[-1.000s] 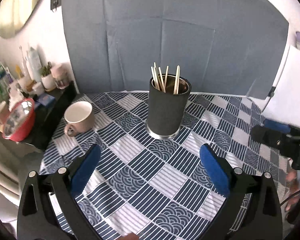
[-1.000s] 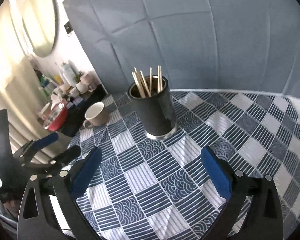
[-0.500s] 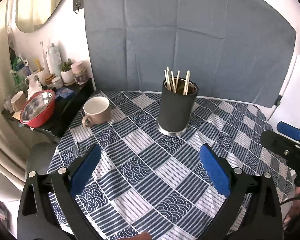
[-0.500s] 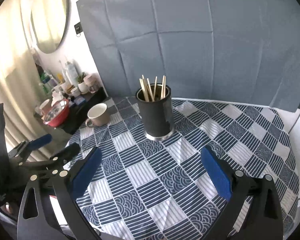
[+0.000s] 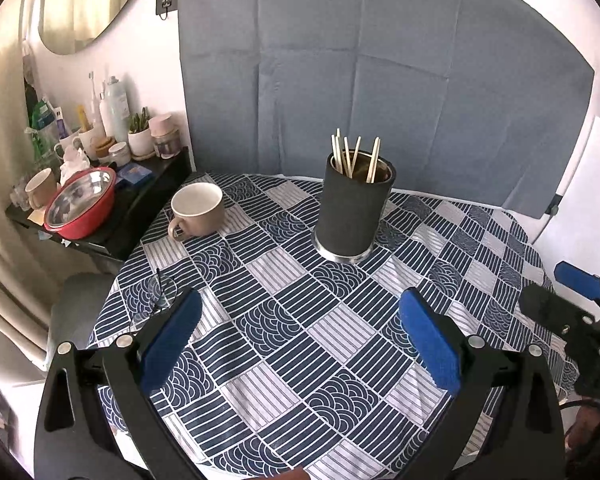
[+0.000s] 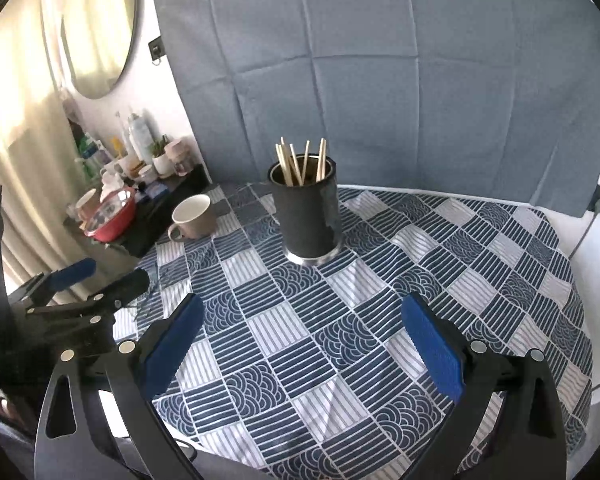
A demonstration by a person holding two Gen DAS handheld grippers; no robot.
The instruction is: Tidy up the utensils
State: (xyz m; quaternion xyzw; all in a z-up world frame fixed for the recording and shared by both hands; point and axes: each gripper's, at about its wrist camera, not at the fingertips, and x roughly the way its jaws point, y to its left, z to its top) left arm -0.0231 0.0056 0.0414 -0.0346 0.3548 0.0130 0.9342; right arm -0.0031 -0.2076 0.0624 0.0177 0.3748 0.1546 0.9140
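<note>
Both cameras now take in more of the scene than a second ago; the holder (image 5: 354,210) has shrunk in both views and sits further off, so both grippers have drawn back and up from it; left gripper (image 5: 300,336) fingers wide apart and holding nothing; right gripper (image 6: 302,338) fingers likewise wide and empty; the chopsticks (image 5: 350,156) stand upright in the holder, roughly six by count, leaning against its rim; holder stands at about 12 o'clock from each gripper, on the checked cloth of the bench (image 5: 284,320), toward the far side; mug (image 5: 198,210) at about 10 o'clock from the left gripper, just left of the holder and apart from it; no loose utensil shows on the cloth in either view; red bowl (image 5: 80,208) and bottles lie on the side shelf off the bench at 9 to 10 o'clock; judgement: with every stick in the holder and both grippers retreating empty, the sorting looks finished or very near it; nothing further appears to need picking up.
</note>
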